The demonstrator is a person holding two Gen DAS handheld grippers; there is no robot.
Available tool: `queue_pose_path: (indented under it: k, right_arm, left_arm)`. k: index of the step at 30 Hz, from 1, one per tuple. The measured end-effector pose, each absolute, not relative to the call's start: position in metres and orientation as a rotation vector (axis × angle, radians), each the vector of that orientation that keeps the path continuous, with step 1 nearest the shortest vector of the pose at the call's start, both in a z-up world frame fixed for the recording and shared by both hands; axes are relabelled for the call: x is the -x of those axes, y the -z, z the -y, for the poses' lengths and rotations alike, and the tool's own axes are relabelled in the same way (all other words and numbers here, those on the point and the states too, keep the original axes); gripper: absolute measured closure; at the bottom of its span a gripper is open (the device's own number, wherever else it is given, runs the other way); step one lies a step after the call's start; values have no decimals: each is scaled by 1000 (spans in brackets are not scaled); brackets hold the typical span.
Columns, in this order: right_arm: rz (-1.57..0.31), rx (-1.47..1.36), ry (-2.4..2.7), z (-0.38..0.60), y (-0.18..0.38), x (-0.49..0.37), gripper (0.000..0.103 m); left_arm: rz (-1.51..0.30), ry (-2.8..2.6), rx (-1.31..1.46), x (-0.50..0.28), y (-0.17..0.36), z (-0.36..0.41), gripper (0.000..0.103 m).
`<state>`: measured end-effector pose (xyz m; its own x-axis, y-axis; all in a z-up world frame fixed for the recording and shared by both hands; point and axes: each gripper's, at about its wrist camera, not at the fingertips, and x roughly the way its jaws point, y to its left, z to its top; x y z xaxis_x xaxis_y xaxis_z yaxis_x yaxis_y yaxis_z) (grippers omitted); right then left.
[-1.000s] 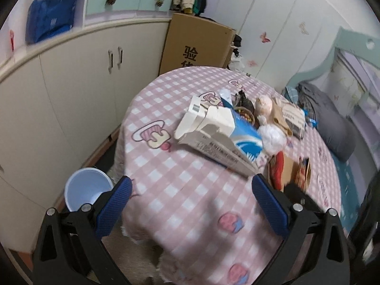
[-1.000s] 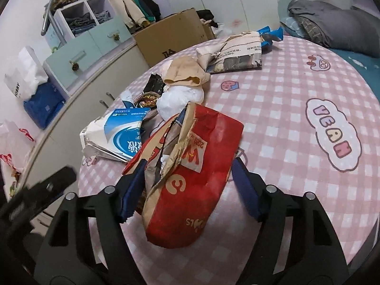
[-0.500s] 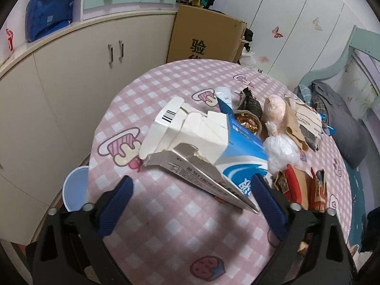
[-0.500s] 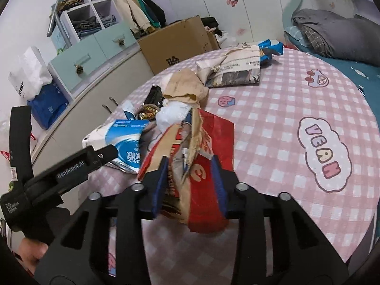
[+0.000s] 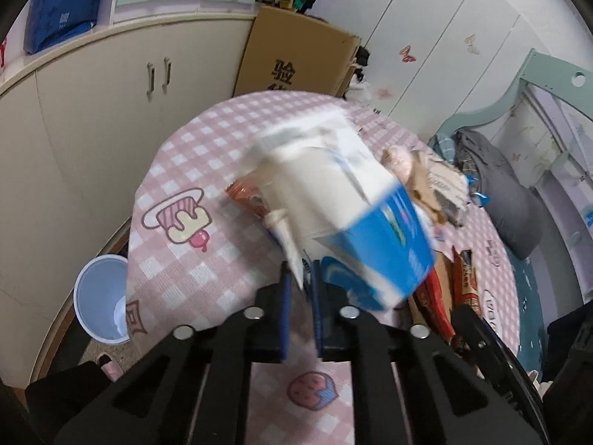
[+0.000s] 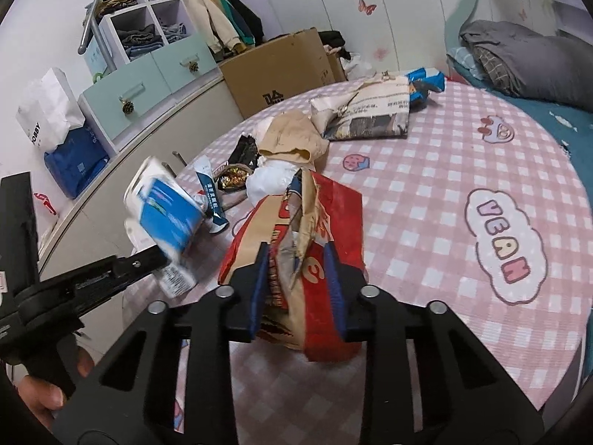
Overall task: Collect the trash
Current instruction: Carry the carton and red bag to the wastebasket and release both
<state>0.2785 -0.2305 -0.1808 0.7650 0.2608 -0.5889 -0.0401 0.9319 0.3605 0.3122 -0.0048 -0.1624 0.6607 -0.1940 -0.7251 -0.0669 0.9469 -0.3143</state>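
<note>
The left gripper (image 5: 299,289) has just closed, clenched on a flap of the blue-and-white carton (image 5: 344,207), lifted near the table's (image 5: 192,170) left edge. The right gripper (image 6: 296,278) has just closed on the red paper bag (image 6: 326,230), grasping it mid-table.

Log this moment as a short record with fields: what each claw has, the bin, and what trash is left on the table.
left claw: jaws just closed on a flap of the blue and white carton, which is tilted up off the table
right claw: jaws just closing, pads pressed on the red and brown paper bag
bin: pale blue, on the floor beside the table, left of the left claw
table: round, pink checked cloth
trash left: printed paper bag, tan crumpled paper, white plastic bag, small wrappers
</note>
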Motion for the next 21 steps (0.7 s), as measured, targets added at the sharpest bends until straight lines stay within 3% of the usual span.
queue_pose_path:
  k: [5, 14, 21]
  right_arm:
    - [-651, -349, -158, 235, 173, -268, 85]
    - [-566, -315, -225, 209, 140, -236, 85]
    - [-564, -244, -429, 128, 121, -229, 85]
  left_arm:
    - [-841, 102, 341, -299, 157, 2, 99]
    - [-773, 109, 393, -261, 141, -32, 99]
    - [-691, -82, 454, -216, 129, -110, 99]
